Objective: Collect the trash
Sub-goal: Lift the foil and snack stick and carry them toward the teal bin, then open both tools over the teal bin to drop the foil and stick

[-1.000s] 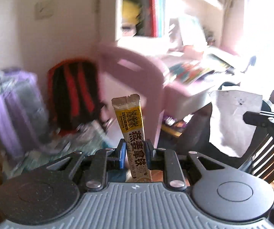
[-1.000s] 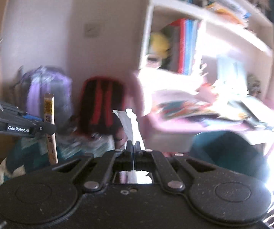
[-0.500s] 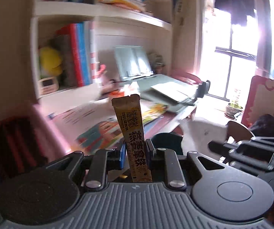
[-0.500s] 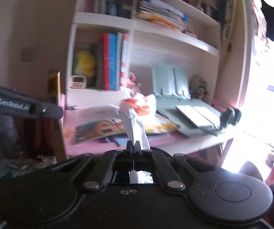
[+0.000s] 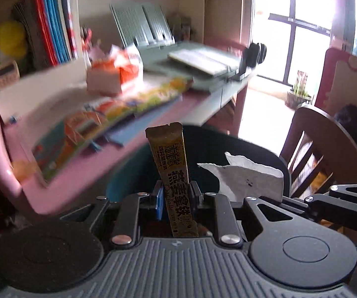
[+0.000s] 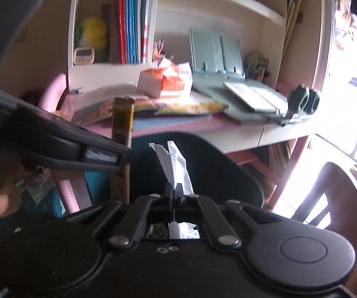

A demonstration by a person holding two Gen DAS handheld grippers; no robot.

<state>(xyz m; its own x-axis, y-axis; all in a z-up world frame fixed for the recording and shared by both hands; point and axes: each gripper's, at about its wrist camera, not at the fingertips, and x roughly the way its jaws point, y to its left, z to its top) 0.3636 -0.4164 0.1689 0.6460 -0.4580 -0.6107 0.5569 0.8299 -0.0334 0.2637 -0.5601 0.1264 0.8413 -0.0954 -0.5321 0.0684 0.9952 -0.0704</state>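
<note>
My left gripper (image 5: pixel 176 193) is shut on a yellow stick sachet wrapper (image 5: pixel 172 166) with black Chinese print, held upright. My right gripper (image 6: pixel 174 191) is shut on a torn piece of white tissue paper (image 6: pixel 174 164), also upright. The tissue shows in the left wrist view (image 5: pixel 248 178) to the right of the sachet, and the sachet shows in the right wrist view (image 6: pixel 122 134) to the left. Both are held in the air above a dark teal round bin or seat (image 6: pixel 203 164), in front of the pink desk (image 5: pixel 84 168).
The pink desk (image 6: pixel 178 126) carries colourful books, an orange-and-white box (image 6: pixel 163 82), a green book stand (image 6: pixel 215 52) and an open book. Shelves with files stand behind. A wooden chair (image 5: pixel 327 154) is at the right near a bright window.
Both views have swung from the backpacks on the floor at the left to the desk and window at the right. Both grippers stay shut on their trash.
</note>
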